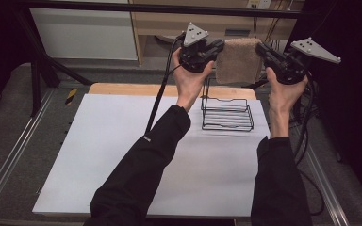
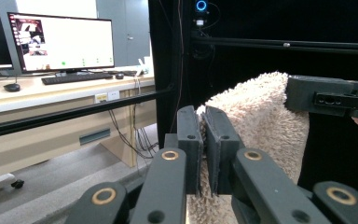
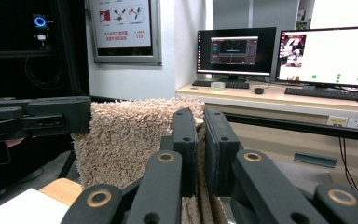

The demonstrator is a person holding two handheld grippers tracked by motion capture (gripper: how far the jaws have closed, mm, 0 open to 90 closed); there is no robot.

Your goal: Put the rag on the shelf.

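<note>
A beige shaggy towel point(image 1: 239, 60) hangs in the air beyond the table's far edge, stretched between both grippers. My left gripper point(image 1: 219, 46) is shut on the towel's upper left corner, my right gripper point(image 1: 260, 48) on its upper right corner. In the left gripper view the towel point(image 2: 261, 121) is pinched between the closed jaws of the left gripper point(image 2: 204, 114), with the right gripper point(image 2: 331, 95) at its far edge. In the right gripper view the towel point(image 3: 126, 140) is clamped in the right gripper point(image 3: 200, 116). A black wire rack point(image 1: 227, 113) stands on the table below.
A white sheet point(image 1: 122, 150) covers the wooden table point(image 1: 122, 88). Black frame bars point(image 1: 146, 8) run across the back. Desks with monitors point(image 3: 328, 56) and keyboards stand beyond. Cables trail from both grippers along the table's right side.
</note>
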